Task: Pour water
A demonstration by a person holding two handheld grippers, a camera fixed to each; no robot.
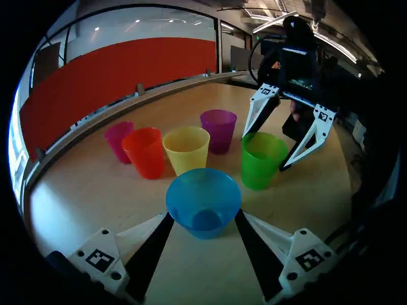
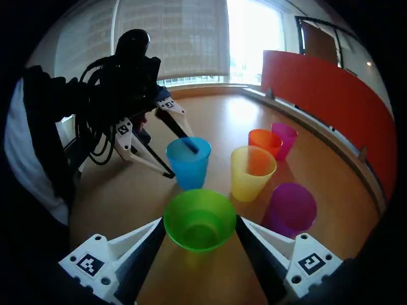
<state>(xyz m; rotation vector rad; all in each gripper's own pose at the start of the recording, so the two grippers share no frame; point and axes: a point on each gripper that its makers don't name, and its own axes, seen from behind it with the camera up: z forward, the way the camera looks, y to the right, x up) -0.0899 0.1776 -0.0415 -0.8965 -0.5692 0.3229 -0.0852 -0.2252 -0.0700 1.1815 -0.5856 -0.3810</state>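
A blue cup [image 1: 203, 201] stands upright on the wooden table [image 1: 76, 203], and my left gripper [image 1: 203, 218] has a finger pressed to each side of it. A green cup [image 2: 199, 218] sits the same way between the fingers of my right gripper [image 2: 199, 221]. From the left gripper view, the right gripper [image 1: 264, 151] straddles the green cup [image 1: 262, 162] to the right. From the right gripper view, the left gripper [image 2: 184, 162] straddles the blue cup [image 2: 188, 162]. I cannot tell whether either cup holds water.
Beyond the blue cup stand a yellow cup [image 1: 186, 147], an orange cup [image 1: 145, 150], a pink cup [image 1: 119, 140] and a purple cup [image 1: 219, 129], close together. A red panel [image 1: 117, 71] runs along the table's far edge. A person's white sleeve [image 2: 30, 168] is at the left.
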